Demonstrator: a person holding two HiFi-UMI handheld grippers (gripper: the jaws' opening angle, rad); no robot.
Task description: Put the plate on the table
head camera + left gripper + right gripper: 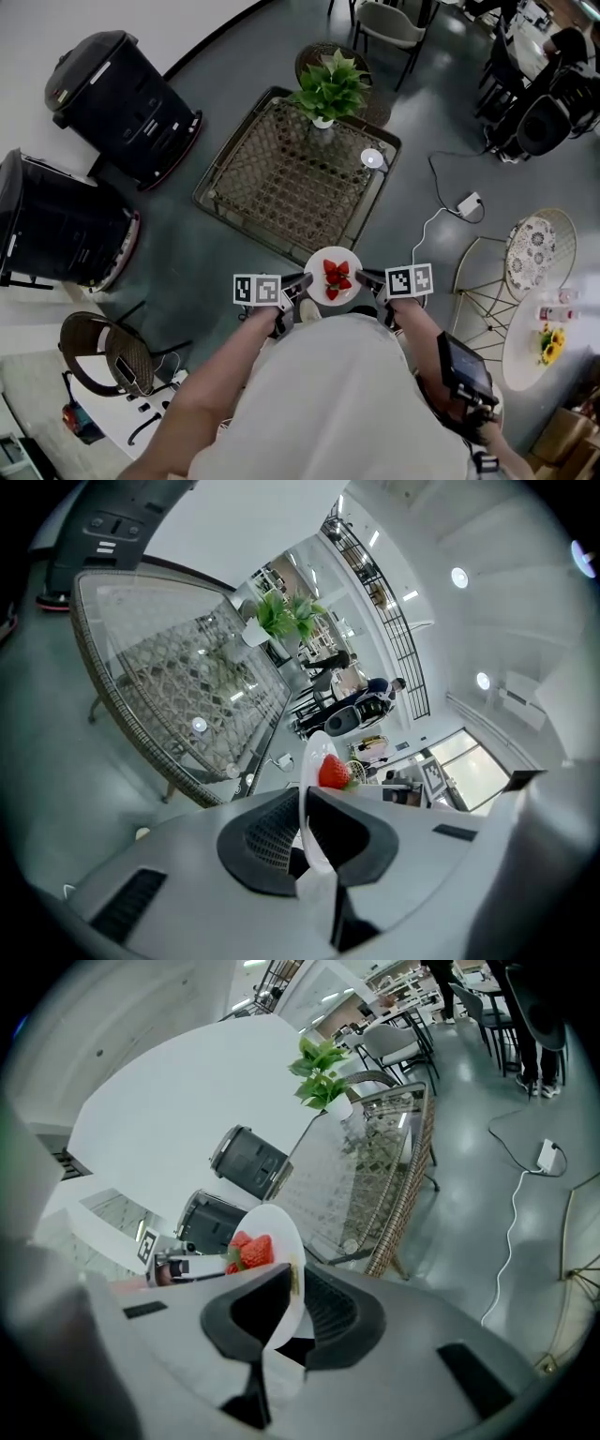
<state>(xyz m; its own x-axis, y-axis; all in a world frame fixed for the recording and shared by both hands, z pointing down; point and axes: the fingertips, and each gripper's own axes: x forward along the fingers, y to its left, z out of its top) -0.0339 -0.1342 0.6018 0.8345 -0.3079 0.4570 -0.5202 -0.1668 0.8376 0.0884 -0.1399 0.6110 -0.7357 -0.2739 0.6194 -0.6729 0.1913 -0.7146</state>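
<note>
The plate [334, 275] is held in the air between the two grippers, in front of the person's chest, and is not set down. In the head view it sits at the 6 o'clock edge of the glass-topped wicker table [246, 141], overlapping the near corner. Both forearms reach forward and angle inward toward the plate. The left gripper [298, 284] meets the plate at 9 o'clock and the right gripper [368, 278] at 3 o'clock, marker cubes facing up. In the left gripper view the left gripper [307, 822] pinches the plate [312, 789] rim, which runs edge-on between the pads. In the right gripper view the right gripper [292, 1288] likewise clamps the plate [281, 1251] rim. Strawberries [336, 278] lie on the plate's centre. A potted plant [330, 86] stands on the table at 12 o'clock, well apart from the plate. Two black bins [122, 94] stand on the floor at 10 o'clock.
</note>
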